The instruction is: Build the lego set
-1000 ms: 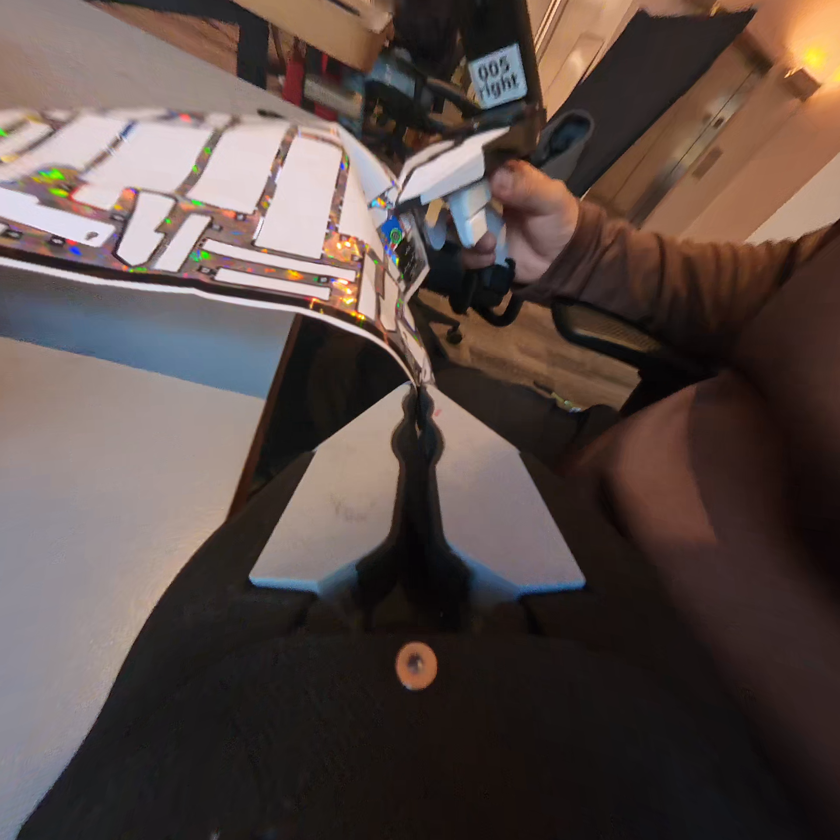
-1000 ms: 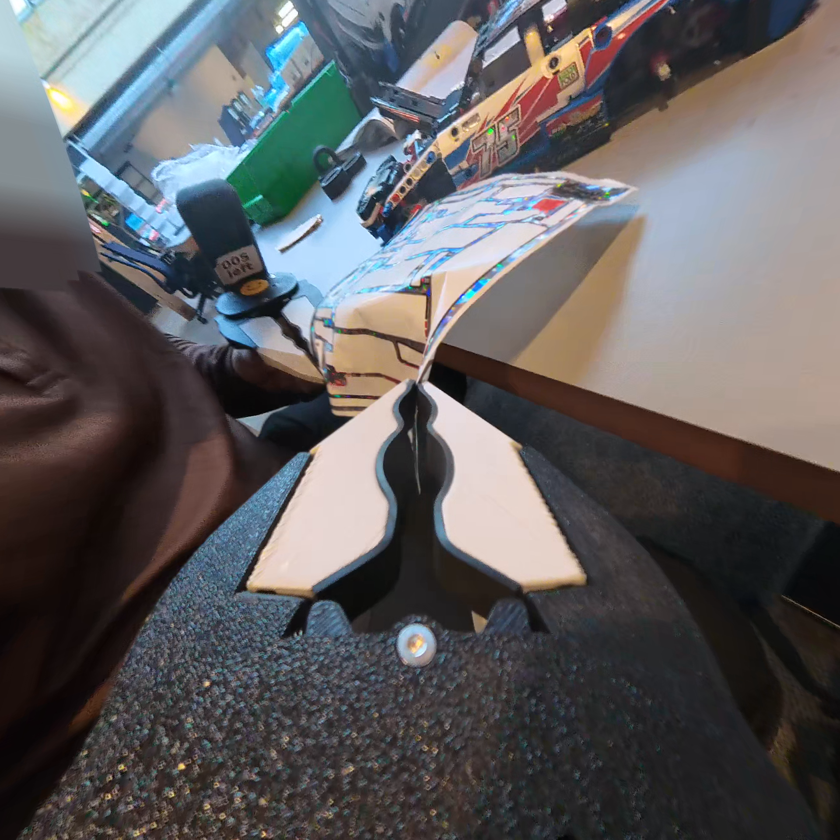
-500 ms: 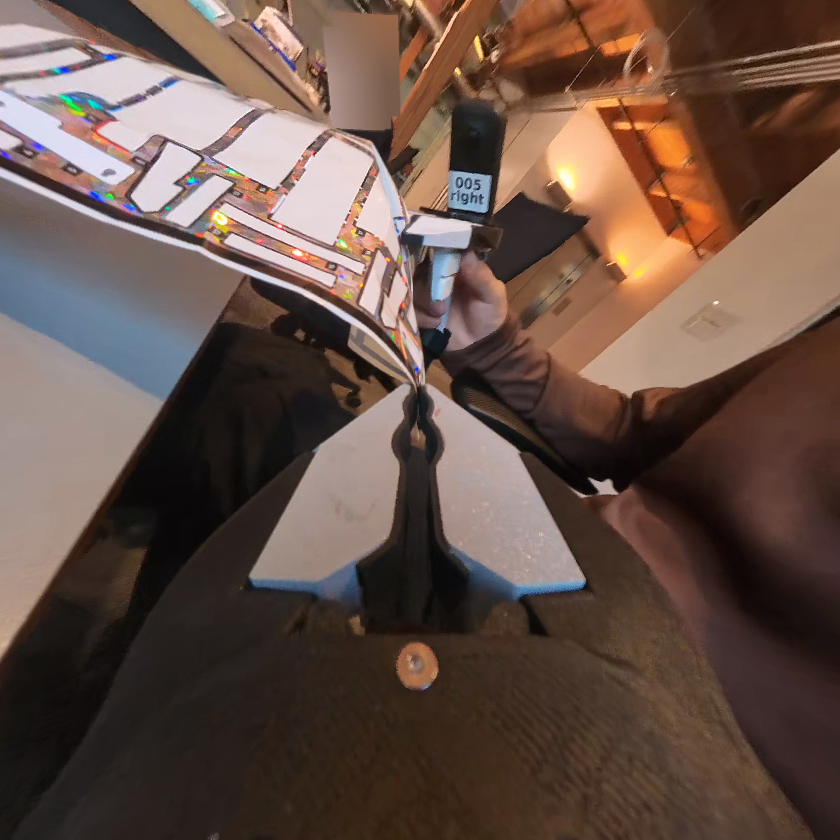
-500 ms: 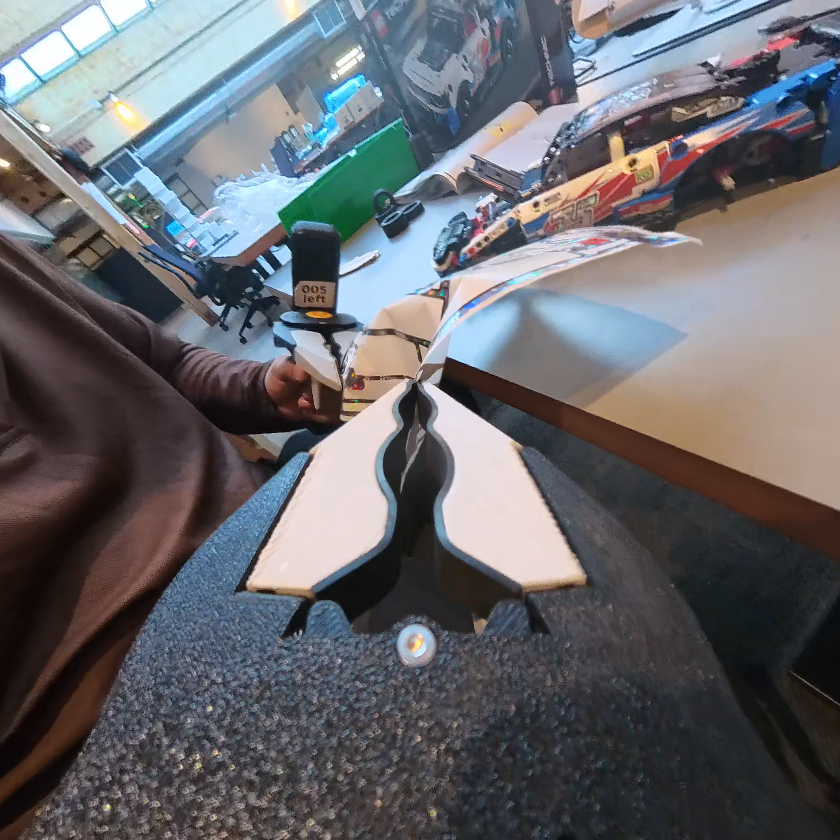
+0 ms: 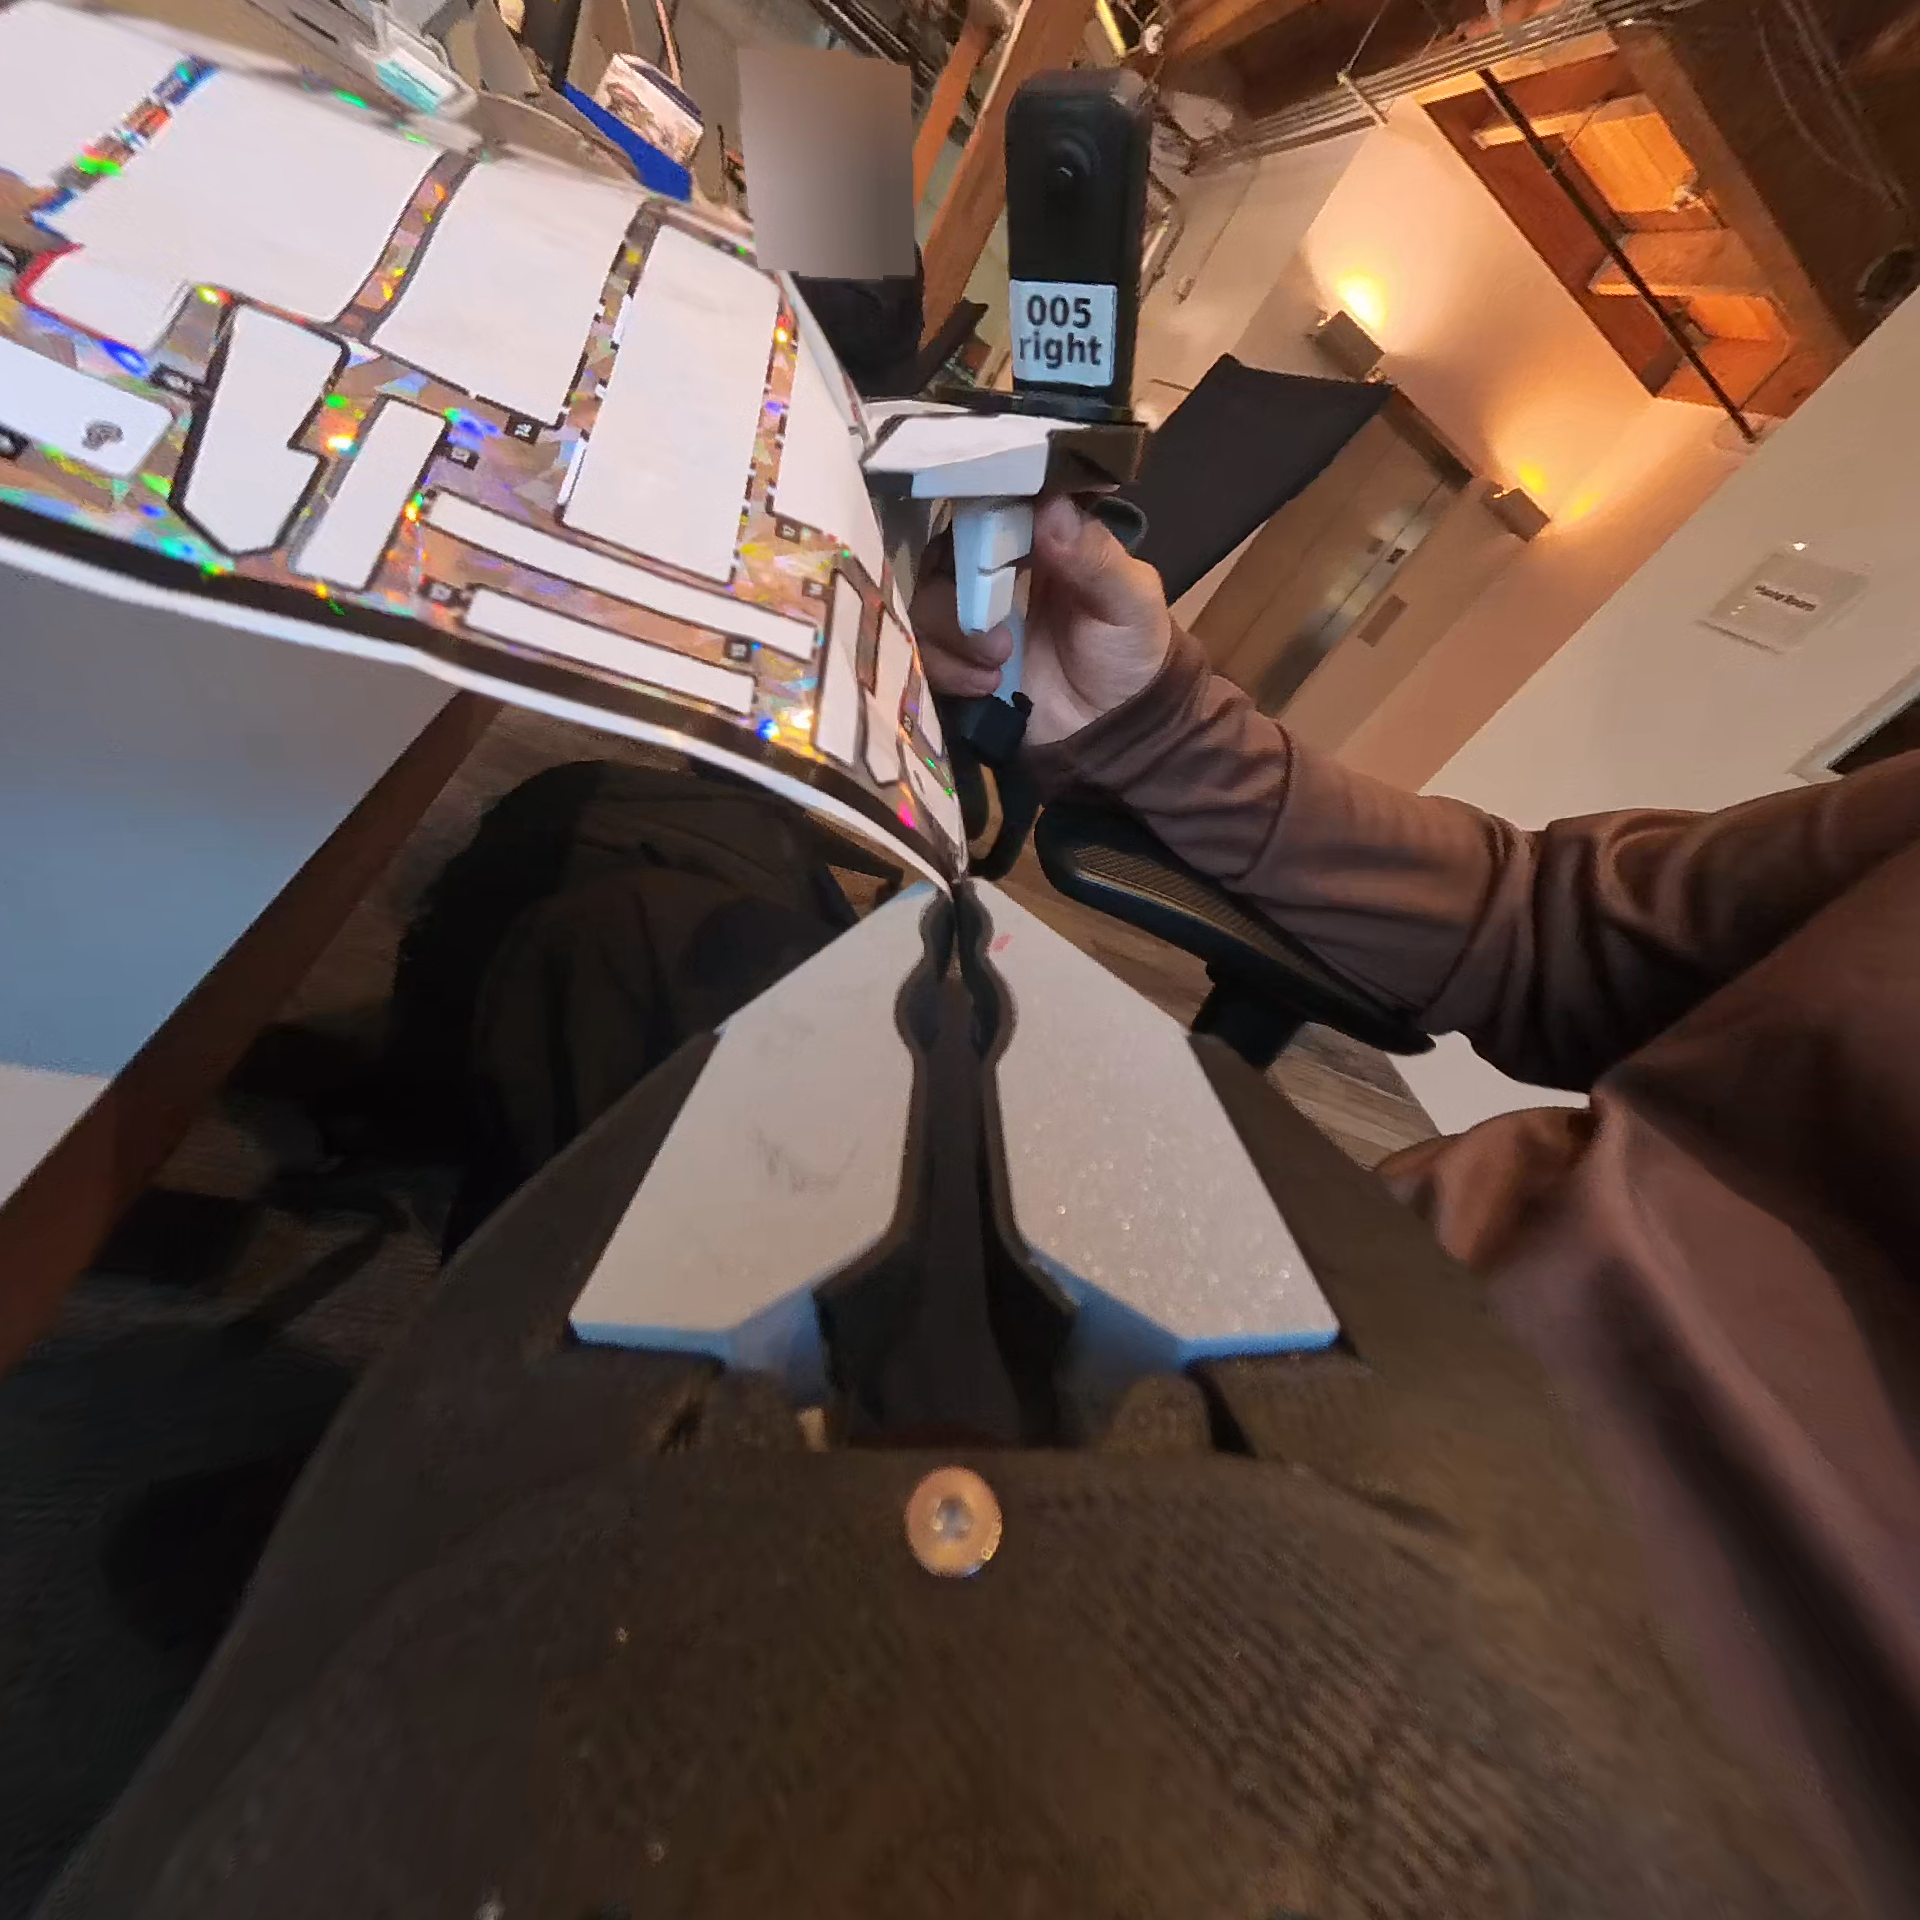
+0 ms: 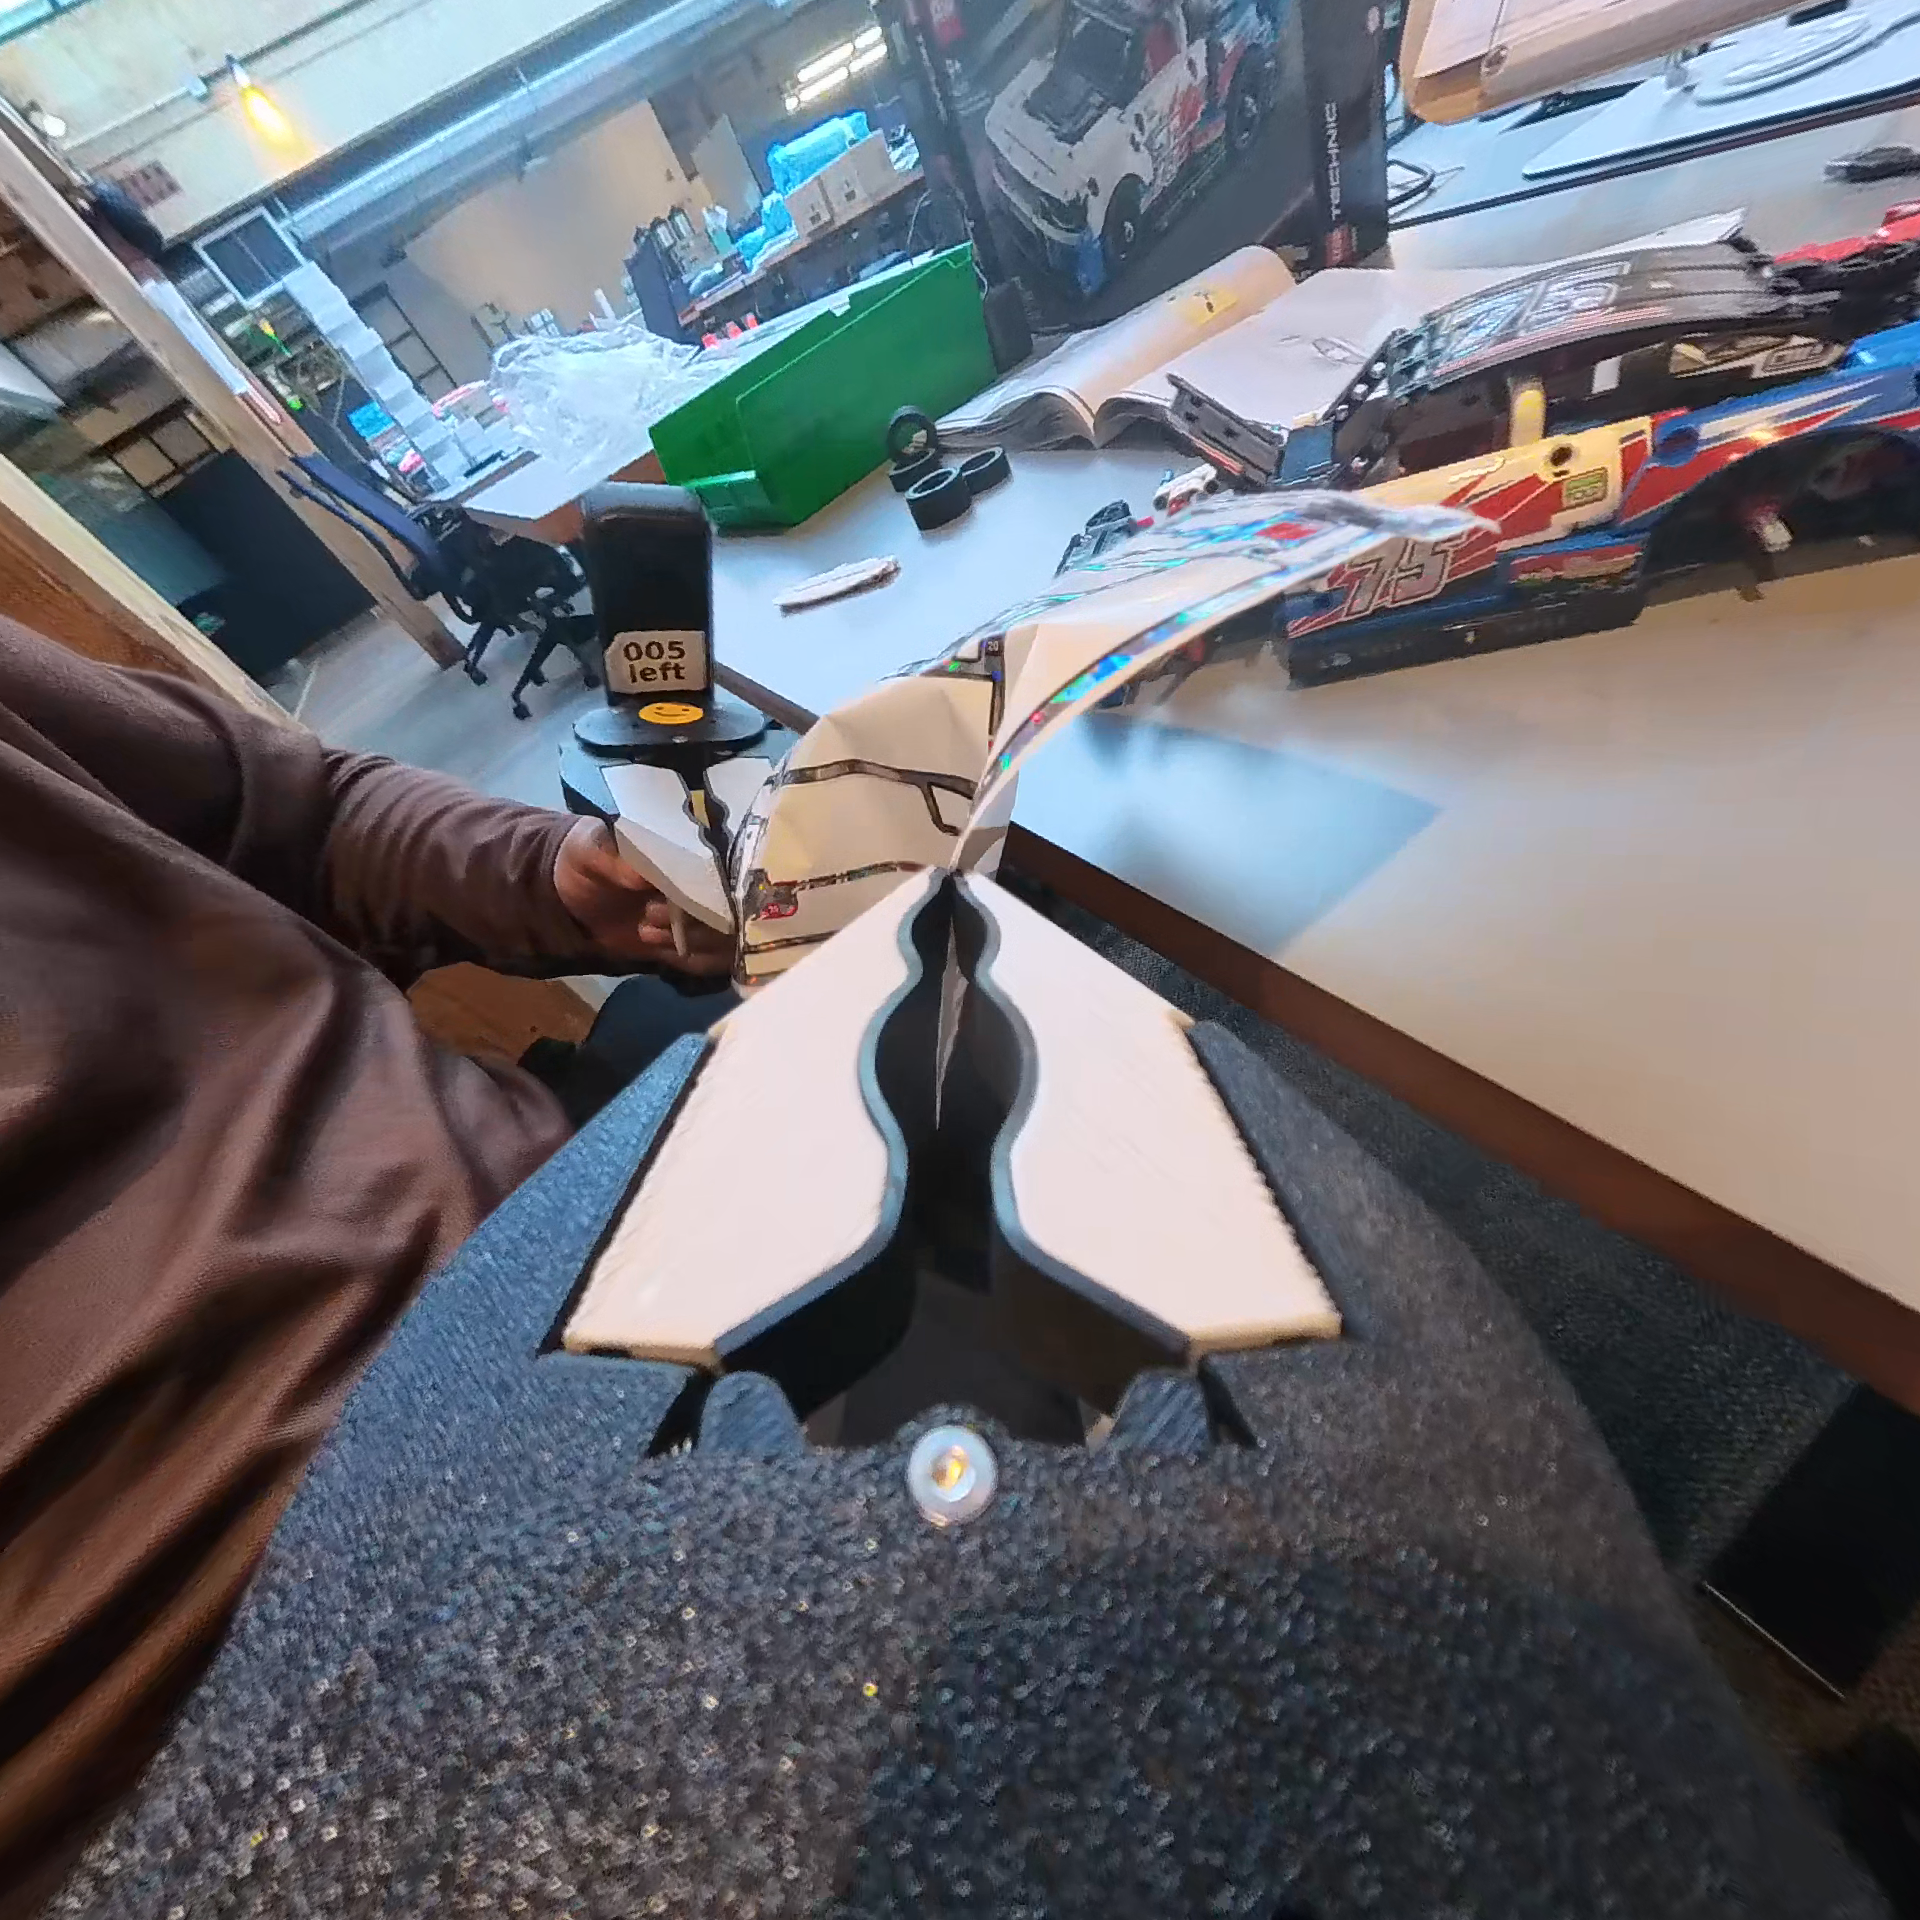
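Observation:
A holographic sticker sheet [image 5: 540,436] with white peeled-out shapes hangs bent in the air off the table's near edge. My left gripper [image 5: 961,899] is shut on one corner of it. My right gripper [image 6: 951,883] is shut on its other near edge, where the sheet [image 6: 1049,675] creases and arches toward the table. Each gripper also shows in the other's view: the right one [image 5: 894,457], the left one [image 6: 717,842]. The red, white and blue lego race car [image 6: 1558,520] stands on the white table [image 6: 1558,935] behind the sheet.
A green bin [image 6: 831,405], loose black tyres [image 6: 945,483], an open instruction booklet [image 6: 1195,343] and the set's box [image 6: 1132,135] lie at the table's far side. The table's brown edge [image 6: 1455,1081] runs right of my right gripper. An office chair [image 5: 1195,914] stands below.
Both grippers have risen and tilted with the sheet, which now arches higher off the table. The views swung up toward the room; both grips stayed shut on the sheet.

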Demonstrator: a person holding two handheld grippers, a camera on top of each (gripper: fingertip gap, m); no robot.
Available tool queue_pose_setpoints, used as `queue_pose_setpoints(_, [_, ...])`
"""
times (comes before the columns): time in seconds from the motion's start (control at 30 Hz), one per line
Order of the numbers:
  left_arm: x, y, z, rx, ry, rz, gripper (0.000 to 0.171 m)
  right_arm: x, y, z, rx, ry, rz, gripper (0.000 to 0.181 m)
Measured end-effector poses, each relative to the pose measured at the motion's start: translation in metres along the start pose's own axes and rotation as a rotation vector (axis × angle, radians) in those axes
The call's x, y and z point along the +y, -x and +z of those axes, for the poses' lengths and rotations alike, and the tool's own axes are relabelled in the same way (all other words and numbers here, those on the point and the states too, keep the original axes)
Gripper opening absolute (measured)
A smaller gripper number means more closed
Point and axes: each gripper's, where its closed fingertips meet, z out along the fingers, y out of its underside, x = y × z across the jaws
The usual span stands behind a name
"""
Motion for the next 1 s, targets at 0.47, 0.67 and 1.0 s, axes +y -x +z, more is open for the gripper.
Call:
queue_pose_setpoints(0.47, [-0.022, -0.006, -0.035, 0.017, -0.133, -0.037, 0.000, -0.001, 0.000, 0.026, -0.066, 0.042, 0.002, 0.006])
queue_pose_setpoints(0.67, [-0.019, 0.002, -0.043, -0.038, -0.120, -0.047, 0.000, -0.007, -0.038, 0.023, 0.266, 0.103, -0.170, 0.039])
queue_pose_setpoints(1.0, [-0.004, 0.003, -0.044, -0.070, -0.056, 0.004, 0.000, 0.021, 0.069, 0.072, -0.011, 0.223, -0.477, 0.037])
